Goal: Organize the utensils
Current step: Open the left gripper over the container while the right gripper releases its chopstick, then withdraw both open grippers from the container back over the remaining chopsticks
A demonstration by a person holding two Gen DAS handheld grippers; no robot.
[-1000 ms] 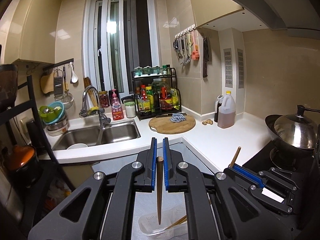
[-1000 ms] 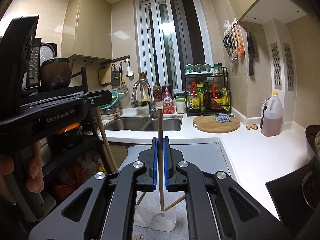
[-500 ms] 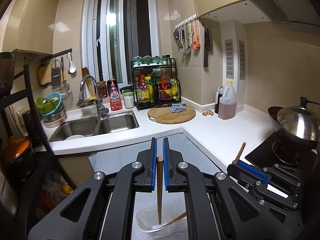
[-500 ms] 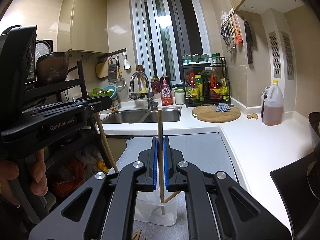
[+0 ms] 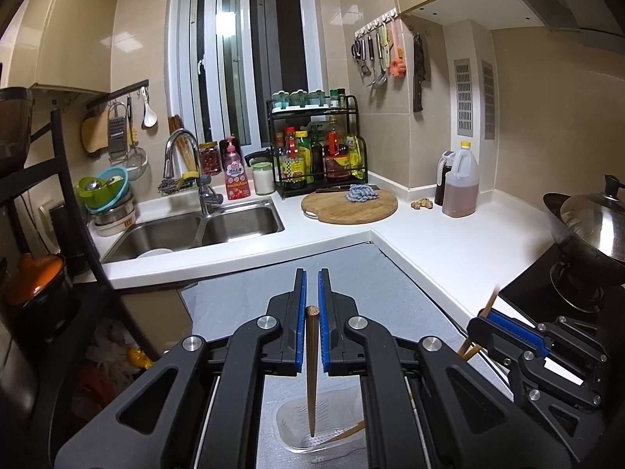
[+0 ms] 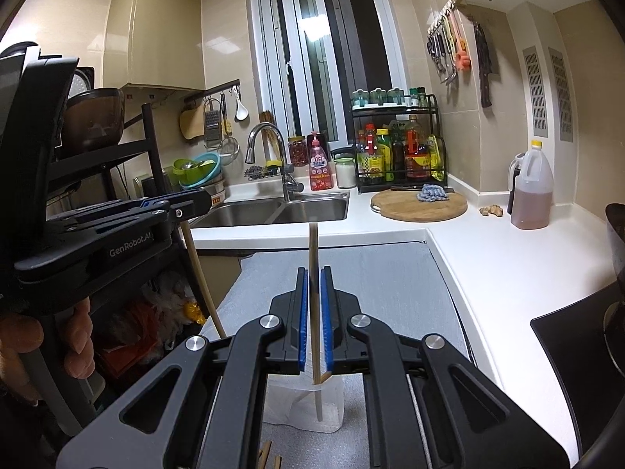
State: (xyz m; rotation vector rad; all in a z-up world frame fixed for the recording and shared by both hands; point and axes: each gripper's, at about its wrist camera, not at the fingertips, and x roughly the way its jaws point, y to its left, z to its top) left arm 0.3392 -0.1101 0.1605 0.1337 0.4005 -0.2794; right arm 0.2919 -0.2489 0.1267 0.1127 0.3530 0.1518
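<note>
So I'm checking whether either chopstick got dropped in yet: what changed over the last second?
Little changed. The left hand-held gripper and its view shifted slightly; its chopstick hangs over the clear container as before. The right hand-held gripper stays clamped on its chopstick. Neither was let go.

The left gripper point(image 5: 311, 301) and right gripper point(image 6: 315, 297) are black with blue pads point(image 5: 300, 324) and silver pivot screws, and each closes on a brown wooden chopstick point(image 5: 311, 367), the right one's chopstick point(image 6: 313, 305) paler tan. At six o'clock stands a clear plastic container point(image 5: 312, 430) with a dotted base on a grey textured mat point(image 5: 351, 273). Toward twelve o'clock the countertop point(image 5: 449, 242) is white, the sink point(image 5: 203, 230) steel-grey, the cutting board point(image 5: 349, 207) light brown under a blue-grey cloth point(image 5: 361, 192), and the soap bottle point(image 5: 234, 176) pink.
</note>
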